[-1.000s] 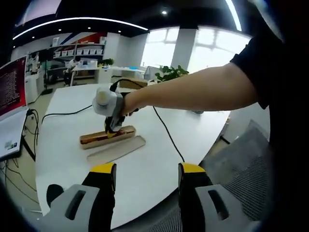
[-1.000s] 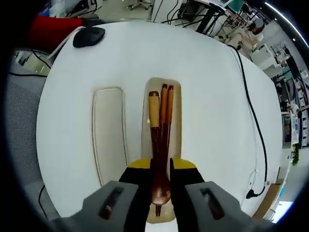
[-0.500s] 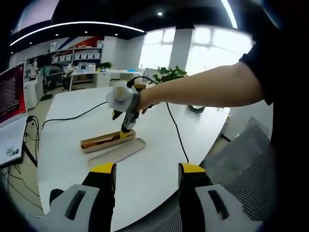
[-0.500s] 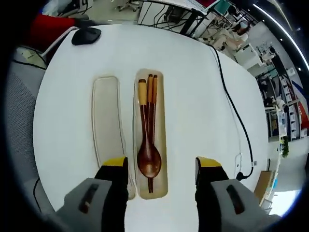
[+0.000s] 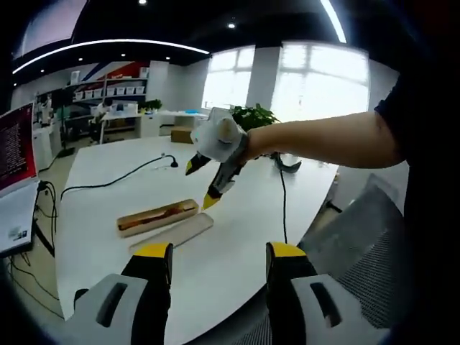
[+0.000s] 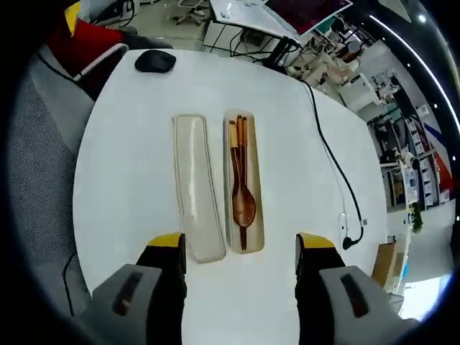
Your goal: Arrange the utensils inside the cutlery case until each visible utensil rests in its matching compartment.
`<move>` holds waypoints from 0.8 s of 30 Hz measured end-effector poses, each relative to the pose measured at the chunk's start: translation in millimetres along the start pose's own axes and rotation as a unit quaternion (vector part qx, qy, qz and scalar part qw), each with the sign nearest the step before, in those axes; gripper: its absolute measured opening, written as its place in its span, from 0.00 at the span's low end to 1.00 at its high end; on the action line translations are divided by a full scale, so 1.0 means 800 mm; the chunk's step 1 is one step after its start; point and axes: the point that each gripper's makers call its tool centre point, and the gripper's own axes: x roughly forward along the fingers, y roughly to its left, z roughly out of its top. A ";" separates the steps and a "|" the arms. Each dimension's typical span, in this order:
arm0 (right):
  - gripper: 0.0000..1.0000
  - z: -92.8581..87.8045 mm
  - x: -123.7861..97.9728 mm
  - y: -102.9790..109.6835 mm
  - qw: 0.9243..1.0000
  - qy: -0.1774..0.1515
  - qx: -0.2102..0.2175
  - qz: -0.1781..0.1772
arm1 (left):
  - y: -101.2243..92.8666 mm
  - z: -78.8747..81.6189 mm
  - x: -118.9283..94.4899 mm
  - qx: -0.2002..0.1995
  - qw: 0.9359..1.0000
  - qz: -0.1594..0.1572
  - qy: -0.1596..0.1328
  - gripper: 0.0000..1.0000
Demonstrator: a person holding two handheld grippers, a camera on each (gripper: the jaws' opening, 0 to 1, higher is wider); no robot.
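White table (image 6: 144,180), spoon (image 6: 243,201) in cutlery case (image 6: 255,230)

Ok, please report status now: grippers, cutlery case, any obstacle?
Both grippers open, holding nothing. Spoon and chopsticks in case; lid beside. Nothing blocking.

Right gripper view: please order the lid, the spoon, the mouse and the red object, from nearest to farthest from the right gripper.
1. Lid, just above the gripper, left.
2. Spoon, in the case beside it; nearly equal.
3. Mouse, far table edge.
4. Red object, beyond the table, upper left.
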 end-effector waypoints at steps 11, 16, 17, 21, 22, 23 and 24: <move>0.61 0.009 -0.068 0.022 0.994 -0.069 0.085 -0.032 | 0.000 0.002 0.001 0.007 1.000 -0.001 0.000 0.53; 0.62 0.011 -0.097 0.031 0.990 -0.087 0.096 -0.056 | -0.007 -0.001 0.004 0.006 1.000 -0.018 0.008 0.53; 0.62 0.009 -0.100 0.033 0.989 -0.092 0.101 -0.059 | -0.007 -0.001 0.004 0.008 1.000 -0.018 0.010 0.53; 0.62 -0.016 -0.103 0.046 0.983 -0.091 0.142 -0.067 | 0.005 0.017 -0.003 0.039 0.999 0.008 -0.022 0.49; 0.62 -0.022 -0.106 0.050 0.983 -0.091 0.146 -0.069 | 0.005 0.017 -0.004 0.031 0.999 0.007 -0.023 0.49; 0.62 -0.026 -0.108 0.053 0.982 -0.090 0.153 -0.072 | 0.005 0.016 -0.004 0.021 1.000 0.003 -0.024 0.50; 0.62 -0.030 -0.110 0.055 0.979 -0.092 0.164 -0.076 | 0.005 0.015 -0.004 0.016 1.000 0.000 -0.022 0.50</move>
